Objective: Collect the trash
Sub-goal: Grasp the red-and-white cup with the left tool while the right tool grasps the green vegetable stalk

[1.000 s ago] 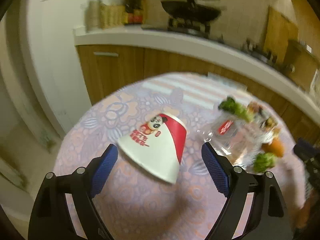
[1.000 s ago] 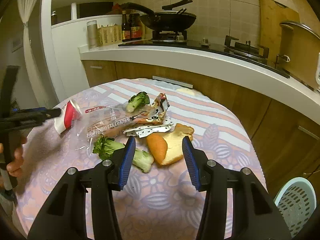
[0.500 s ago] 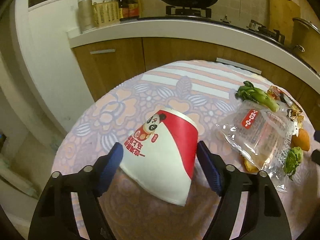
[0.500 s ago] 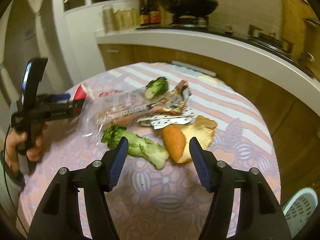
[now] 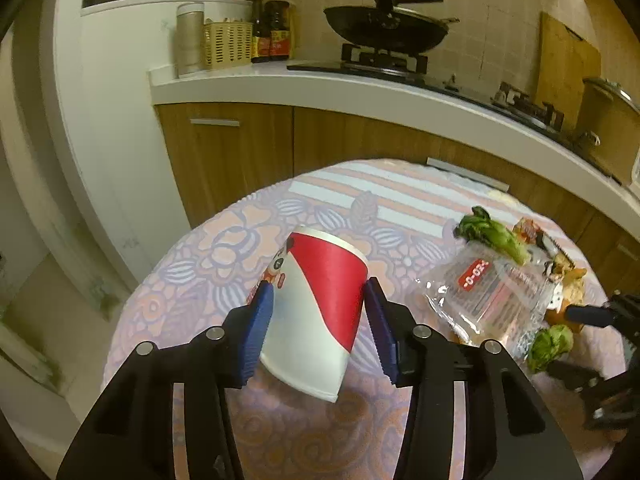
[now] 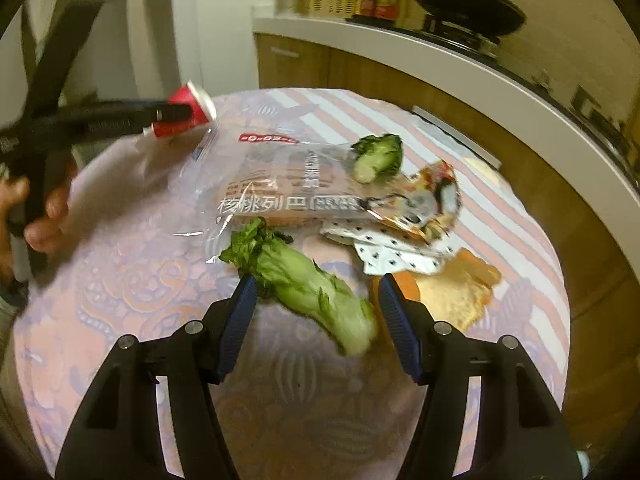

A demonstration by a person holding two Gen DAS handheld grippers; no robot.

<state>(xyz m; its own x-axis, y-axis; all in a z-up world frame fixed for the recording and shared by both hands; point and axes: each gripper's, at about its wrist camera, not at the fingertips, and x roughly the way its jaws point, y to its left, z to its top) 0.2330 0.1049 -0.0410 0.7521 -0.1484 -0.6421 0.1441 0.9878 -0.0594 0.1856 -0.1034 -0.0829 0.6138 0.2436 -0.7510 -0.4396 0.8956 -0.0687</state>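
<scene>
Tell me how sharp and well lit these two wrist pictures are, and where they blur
Left wrist view: dim warm light, paper cup and left gripper crisp, fisheye bending the counter, right edge smeared. Right wrist view: softer overall, the greens slightly blurred, the far cup and hand streaked, and glare on the plastic bag.

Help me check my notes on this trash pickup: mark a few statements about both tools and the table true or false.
1. The left tool is closed on the paper cup. True.
2. The right tool grips the bread slice. False: it is open around the lettuce piece.
3. The clear plastic bag lies on the table. True.
4. The wok sits on the table. False: it is on the stove.
</scene>
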